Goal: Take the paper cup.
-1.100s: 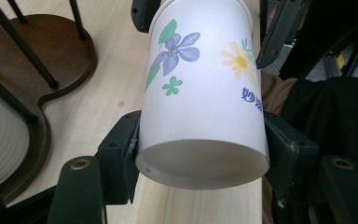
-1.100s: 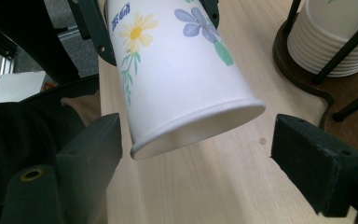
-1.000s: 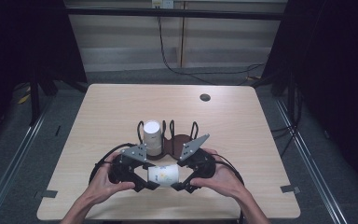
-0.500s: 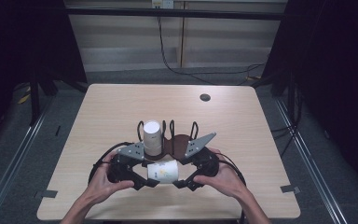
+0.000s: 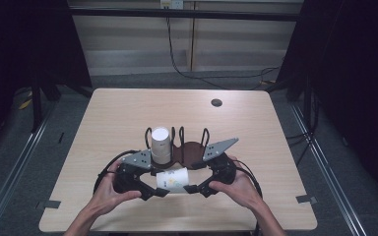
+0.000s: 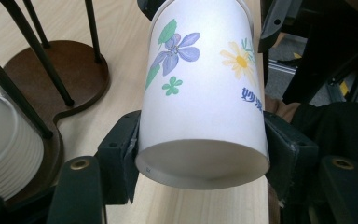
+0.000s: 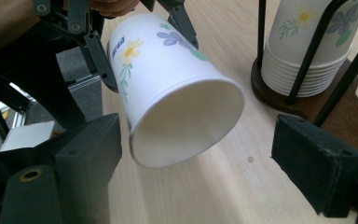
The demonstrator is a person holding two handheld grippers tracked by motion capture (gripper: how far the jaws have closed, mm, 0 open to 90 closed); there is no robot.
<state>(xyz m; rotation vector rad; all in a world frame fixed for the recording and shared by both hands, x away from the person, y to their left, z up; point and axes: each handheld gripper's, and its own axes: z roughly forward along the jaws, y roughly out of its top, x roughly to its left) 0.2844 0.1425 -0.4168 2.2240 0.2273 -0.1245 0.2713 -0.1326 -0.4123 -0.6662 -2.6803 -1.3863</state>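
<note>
A white paper cup [image 5: 173, 179] printed with flowers lies on its side above the table's front, between both grippers. My left gripper [image 5: 158, 189] is shut on its base end; in the left gripper view the pads press both sides of the cup [image 6: 205, 93]. The right gripper [image 5: 189, 187] faces the open mouth of the cup [image 7: 172, 88]. Its jaws stand wide apart: one pad is close beside the rim, the other well clear. Just behind stands a stack of matching cups [image 5: 160, 145] in a brown wire-post holder [image 5: 192, 150].
The holder's base [image 6: 51, 70] and black posts lie close beyond the grippers, with the stack [image 7: 307, 37] in its left slot. A small dark round object [image 5: 216, 103] sits at the table's back right. The table's front edge is near the hands.
The right gripper has shifted slightly to the right and tilted. The cup has lifted a little in the left gripper, which stays in place.
</note>
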